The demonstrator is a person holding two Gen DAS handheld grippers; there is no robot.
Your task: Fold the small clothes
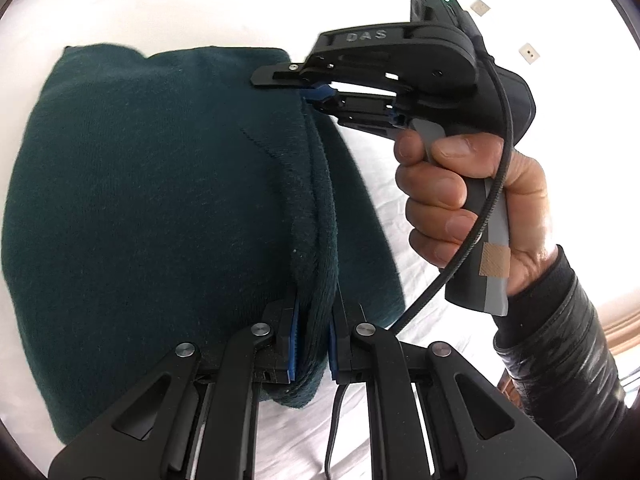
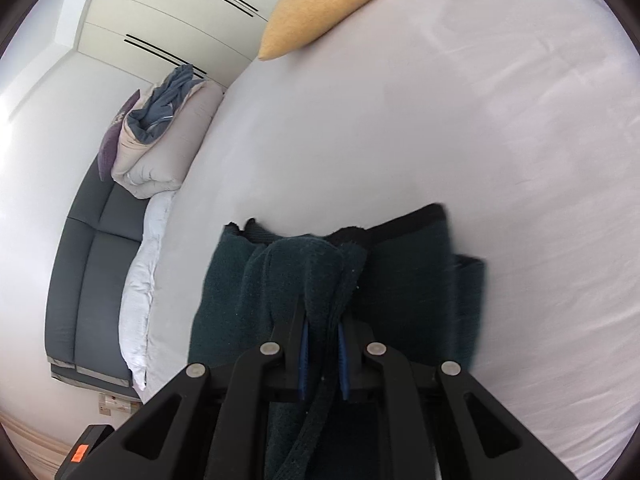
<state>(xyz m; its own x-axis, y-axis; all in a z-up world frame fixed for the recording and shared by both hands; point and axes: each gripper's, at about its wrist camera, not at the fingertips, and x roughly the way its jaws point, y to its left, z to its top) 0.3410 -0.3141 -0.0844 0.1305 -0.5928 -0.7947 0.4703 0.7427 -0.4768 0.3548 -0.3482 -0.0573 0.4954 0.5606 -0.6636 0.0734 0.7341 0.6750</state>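
While both pinch one thick hem, the left gripper (image 1: pixel 312 344) and right gripper (image 1: pixel 320 96) (facing sideways) stretch the green garment (image 1: pixel 152 184) lengthwise between them — bed (image 2: pixel 400 120) beneath.

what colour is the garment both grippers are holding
Dark teal green garment, plain, seen best in the left wrist view, pinched by the left gripper and right gripper.

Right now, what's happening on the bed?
A person is folding a dark green garment on the white bed sheet, using a handheld gripper in each hand. The left gripper is shut on a bunched edge of the fabric near the camera. The right gripper pinches the same edge farther along, its handle held in the person's right hand. A yellow pillow lies near the far end of the bed.
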